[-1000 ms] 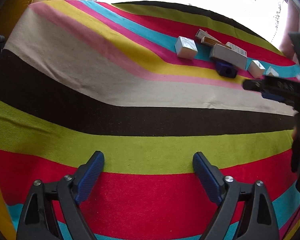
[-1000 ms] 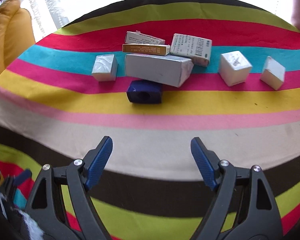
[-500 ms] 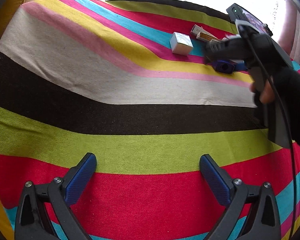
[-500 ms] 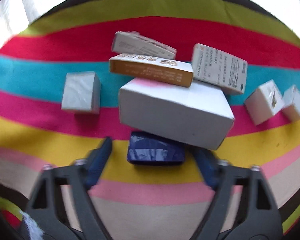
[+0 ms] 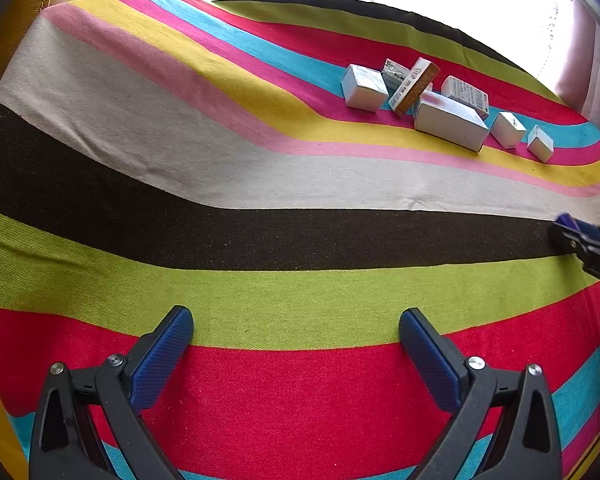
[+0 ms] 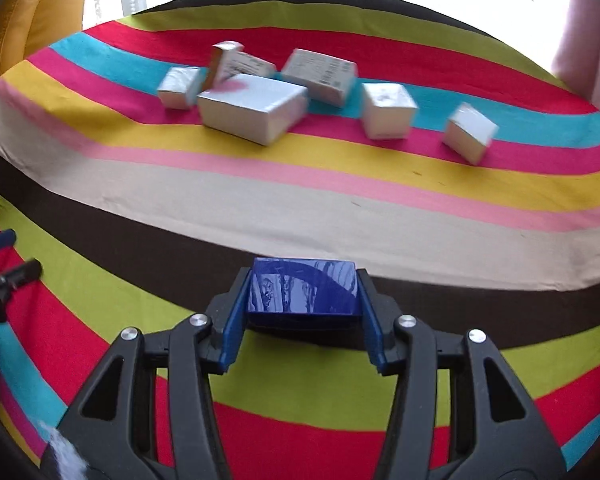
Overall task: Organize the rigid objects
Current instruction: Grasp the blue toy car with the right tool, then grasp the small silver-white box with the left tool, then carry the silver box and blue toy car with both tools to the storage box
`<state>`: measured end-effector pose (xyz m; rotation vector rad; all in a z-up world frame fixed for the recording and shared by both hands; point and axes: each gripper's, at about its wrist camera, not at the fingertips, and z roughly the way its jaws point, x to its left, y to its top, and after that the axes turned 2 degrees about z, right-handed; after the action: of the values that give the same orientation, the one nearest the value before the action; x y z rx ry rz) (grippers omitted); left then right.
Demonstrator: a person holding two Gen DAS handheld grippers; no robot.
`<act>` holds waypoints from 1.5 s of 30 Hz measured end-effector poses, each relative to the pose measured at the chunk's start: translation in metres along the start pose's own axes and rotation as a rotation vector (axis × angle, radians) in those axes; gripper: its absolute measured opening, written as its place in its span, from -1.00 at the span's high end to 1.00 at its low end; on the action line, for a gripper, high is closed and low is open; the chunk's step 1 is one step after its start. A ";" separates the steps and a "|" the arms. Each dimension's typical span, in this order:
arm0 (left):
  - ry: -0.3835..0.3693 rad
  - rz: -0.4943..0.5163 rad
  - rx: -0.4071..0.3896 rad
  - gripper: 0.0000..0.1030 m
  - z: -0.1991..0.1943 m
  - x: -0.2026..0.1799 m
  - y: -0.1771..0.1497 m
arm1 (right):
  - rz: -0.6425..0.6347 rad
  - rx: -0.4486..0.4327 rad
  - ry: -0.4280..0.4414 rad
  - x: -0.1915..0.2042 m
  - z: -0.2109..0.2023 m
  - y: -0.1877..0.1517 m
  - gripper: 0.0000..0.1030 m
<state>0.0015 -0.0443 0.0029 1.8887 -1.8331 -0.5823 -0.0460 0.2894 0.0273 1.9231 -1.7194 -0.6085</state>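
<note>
Between the blue ribbed pads of the right gripper (image 6: 303, 320), the glossy dark-blue rectangular box (image 6: 303, 291) sits pinched across its long axis, which runs side to side across the jaws. It hangs over the black band of the striped woven cloth (image 6: 340, 208), well apart from the large white cardboard carton (image 6: 252, 110).

Left of that carton: a small silvery-white cube (image 6: 178, 87) and a tilted orange-edged packet (image 6: 220, 62), touching. Right of it: a printed white carton (image 6: 320, 76), then two small white cubes.

The left gripper (image 5: 296, 344) stands spread wide, empty, over the red stripe, farther from the carton.
</note>
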 end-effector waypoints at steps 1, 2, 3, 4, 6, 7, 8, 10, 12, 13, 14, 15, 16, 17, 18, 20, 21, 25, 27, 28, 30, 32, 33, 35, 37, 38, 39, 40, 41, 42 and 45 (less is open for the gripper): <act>0.001 -0.001 0.000 -1.00 0.000 0.000 0.000 | 0.016 0.002 0.007 -0.007 -0.003 -0.004 -0.05; 0.002 -0.002 0.001 -1.00 0.001 0.000 0.001 | 0.032 -0.008 0.017 -0.014 -0.005 -0.007 -0.05; 0.005 -0.006 0.006 -1.00 0.001 -0.001 0.001 | 0.043 -0.009 0.022 -0.019 -0.007 -0.007 -0.05; 0.013 -0.020 0.022 -1.00 0.002 -0.001 0.004 | 0.046 -0.010 0.026 -0.021 -0.007 -0.007 -0.05; 0.037 -0.066 0.060 -1.00 0.005 -0.002 0.012 | 0.032 -0.010 0.017 -0.017 -0.009 -0.008 -0.05; 0.020 -0.078 0.071 -1.00 0.009 -0.005 0.020 | 0.021 -0.008 0.011 -0.013 -0.008 -0.008 -0.05; -0.007 -0.086 0.075 -1.00 0.014 -0.008 0.030 | 0.012 -0.008 0.010 -0.008 -0.005 -0.005 -0.05; -0.014 -0.093 0.060 -1.00 0.021 -0.014 0.048 | 0.017 -0.008 0.018 -0.006 -0.001 -0.003 -0.05; -0.003 -0.084 0.011 -1.00 0.034 -0.024 0.076 | 0.018 -0.008 0.021 -0.005 0.000 -0.004 -0.05; 0.006 -0.079 -0.010 -1.00 0.042 -0.028 0.090 | 0.017 -0.008 0.020 -0.005 0.000 -0.004 -0.05; 0.019 -0.078 -0.023 -1.00 0.051 -0.031 0.104 | 0.016 -0.008 0.019 -0.004 0.000 -0.003 -0.06; 0.025 -0.086 -0.031 -0.99 0.062 -0.034 0.121 | 0.018 -0.008 0.021 -0.005 0.001 -0.003 -0.06; 0.030 -0.096 -0.038 -0.96 0.071 -0.036 0.133 | 0.022 -0.008 0.025 -0.006 0.001 -0.003 -0.06; 0.033 -0.103 -0.046 -0.95 0.078 -0.038 0.143 | 0.024 -0.008 0.027 -0.006 0.001 -0.003 -0.06; 0.033 -0.106 -0.053 -0.93 0.086 -0.041 0.154 | 0.025 -0.008 0.028 -0.006 0.001 -0.003 -0.06; 0.030 -0.106 -0.056 -0.88 0.101 -0.049 0.175 | 0.028 -0.008 0.031 -0.007 0.001 -0.004 -0.06; 0.040 -0.102 -0.062 -0.86 0.106 -0.052 0.181 | 0.029 -0.009 0.031 -0.007 0.001 -0.004 -0.06; 0.076 -0.049 -0.057 -0.79 0.132 -0.066 0.202 | 0.033 -0.009 0.034 -0.007 0.000 -0.004 -0.07; 0.068 -0.060 -0.061 0.24 0.137 -0.061 0.202 | 0.037 -0.010 0.036 -0.008 0.000 -0.004 -0.07; 0.071 -0.064 -0.027 0.21 0.138 -0.059 0.200 | 0.038 -0.010 0.036 -0.008 0.000 -0.004 -0.07; 0.015 -0.077 -0.046 0.21 0.122 -0.051 0.186 | 0.039 -0.010 0.036 -0.008 0.000 -0.004 -0.07; -0.024 -0.043 -0.082 0.21 0.091 -0.044 0.158 | 0.041 -0.010 0.037 -0.009 0.000 -0.004 -0.07; -0.034 -0.028 -0.091 0.21 0.079 -0.040 0.146 | 0.041 -0.010 0.036 -0.009 0.000 -0.004 -0.07; -0.046 0.003 -0.092 0.21 0.052 -0.030 0.114 | 0.040 -0.010 0.031 -0.008 0.000 -0.004 -0.07; -0.080 0.000 -0.070 0.21 0.027 -0.015 0.082 | 0.039 -0.010 0.028 -0.008 0.000 -0.004 -0.06; -0.098 -0.002 -0.060 0.21 0.016 -0.013 0.067 | 0.040 -0.010 0.028 -0.008 0.000 -0.004 -0.07; -0.112 -0.001 -0.049 0.21 0.003 -0.010 0.051 | 0.040 -0.010 0.028 -0.008 0.000 -0.004 -0.06; -0.116 -0.003 -0.047 0.21 -0.011 -0.012 0.035 | 0.040 -0.010 0.027 -0.008 0.000 -0.004 -0.06; -0.114 -0.006 -0.052 0.21 -0.022 -0.010 0.020 | 0.039 -0.010 0.026 -0.008 0.000 -0.003 -0.06; -0.106 0.003 -0.055 0.21 -0.031 -0.008 0.008 | 0.039 -0.010 0.024 -0.008 0.000 -0.003 -0.06; -0.082 0.014 -0.069 0.21 -0.048 -0.005 -0.018 | 0.033 -0.009 0.013 -0.006 0.000 -0.003 -0.06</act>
<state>0.0437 -0.0380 0.0318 1.8307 -1.8512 -0.7183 -0.0446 0.2955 0.0259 1.8844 -1.7345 -0.5892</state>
